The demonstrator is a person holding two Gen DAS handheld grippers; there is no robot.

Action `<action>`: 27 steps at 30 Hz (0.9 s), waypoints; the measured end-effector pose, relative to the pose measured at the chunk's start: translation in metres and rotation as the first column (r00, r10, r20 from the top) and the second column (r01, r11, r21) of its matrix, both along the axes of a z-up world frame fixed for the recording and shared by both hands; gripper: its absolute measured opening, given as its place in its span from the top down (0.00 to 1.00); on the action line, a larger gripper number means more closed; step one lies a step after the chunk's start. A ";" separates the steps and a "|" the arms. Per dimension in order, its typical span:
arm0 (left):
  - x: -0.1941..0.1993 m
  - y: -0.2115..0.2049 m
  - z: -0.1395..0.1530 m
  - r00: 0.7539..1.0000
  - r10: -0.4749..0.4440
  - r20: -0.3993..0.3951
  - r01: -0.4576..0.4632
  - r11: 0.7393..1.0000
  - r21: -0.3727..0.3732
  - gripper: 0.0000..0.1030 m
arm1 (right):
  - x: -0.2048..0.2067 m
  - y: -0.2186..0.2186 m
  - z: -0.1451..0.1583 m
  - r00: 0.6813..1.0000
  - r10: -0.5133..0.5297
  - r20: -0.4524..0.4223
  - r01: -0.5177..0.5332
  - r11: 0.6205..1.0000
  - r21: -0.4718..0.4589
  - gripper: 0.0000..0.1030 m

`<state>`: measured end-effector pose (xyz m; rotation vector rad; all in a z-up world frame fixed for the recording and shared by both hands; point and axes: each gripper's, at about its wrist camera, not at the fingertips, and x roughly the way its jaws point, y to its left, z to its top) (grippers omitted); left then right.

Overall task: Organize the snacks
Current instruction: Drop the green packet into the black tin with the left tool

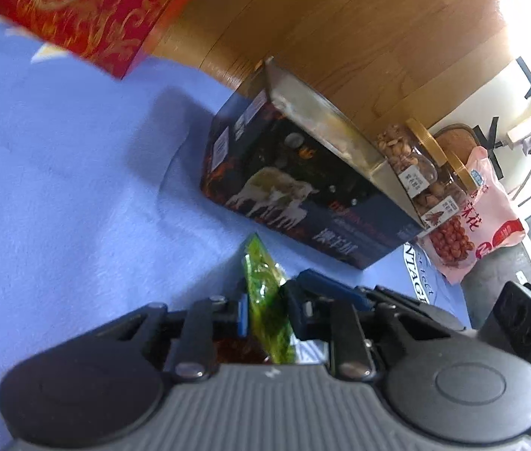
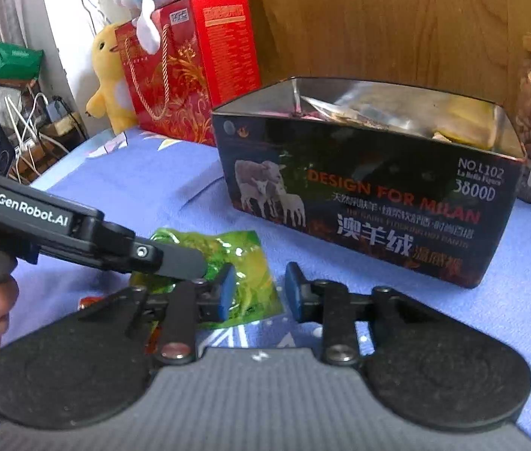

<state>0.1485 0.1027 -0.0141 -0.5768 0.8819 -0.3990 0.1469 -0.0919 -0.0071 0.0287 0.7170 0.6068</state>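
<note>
Left gripper (image 1: 265, 315) pinches one green snack packet (image 1: 265, 300) by its edge, low over the blue cloth (image 1: 58, 188), near the dark open box (image 2: 370, 203). Right gripper (image 2: 257, 289) is spread wide with nothing in it. That packet looks thin and slippery, so it could slide out or flop and catch on the box rim. I count one box, two nut jars (image 1: 408, 154), one pink bag (image 1: 487, 206), one red gift bag (image 2: 175, 86).

Right gripper (image 2: 257, 293): black linkages, blue pads (image 2: 226, 293), grey ribbed body, silver screws. Left gripper (image 1: 265, 312) is alike, lettered "GenRobot.AI".
</note>
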 end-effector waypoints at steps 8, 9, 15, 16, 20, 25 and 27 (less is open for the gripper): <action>-0.004 0.011 0.062 0.981 -0.018 0.195 0.031 0.998 -0.063 0.84 | -0.010 -0.038 0.029 0.994 -0.068 0.083 0.033 0.930 0.367 0.74; -0.001 0.008 0.069 0.976 -0.025 0.218 0.040 0.997 -0.065 0.84 | -0.011 -0.043 0.031 0.992 -0.092 0.090 0.048 0.913 0.404 0.74; 0.051 -0.017 0.094 0.952 -0.003 0.307 0.006 1.000 -0.008 0.84 | -0.013 -0.077 0.038 0.952 -0.289 0.099 0.194 0.823 0.533 0.74; 0.065 -0.024 0.091 0.956 0.002 0.294 -0.010 1.000 0.024 0.83 | -0.011 -0.079 0.037 0.947 -0.309 0.092 0.216 0.821 0.529 0.74; 0.101 -0.045 0.069 0.977 0.019 0.211 -0.055 0.985 0.165 0.79 | -0.007 -0.081 0.034 0.929 -0.361 0.079 0.279 0.826 0.491 0.74; 0.086 -0.057 0.067 0.961 0.054 0.270 -0.150 0.926 0.347 0.52 | -0.005 -0.091 0.031 0.919 -0.389 0.057 0.313 0.812 0.492 0.71; 0.067 -0.052 0.078 0.946 0.056 0.320 -0.174 0.919 0.355 0.51 | -0.005 -0.091 0.030 0.918 -0.394 0.053 0.319 0.809 0.494 0.69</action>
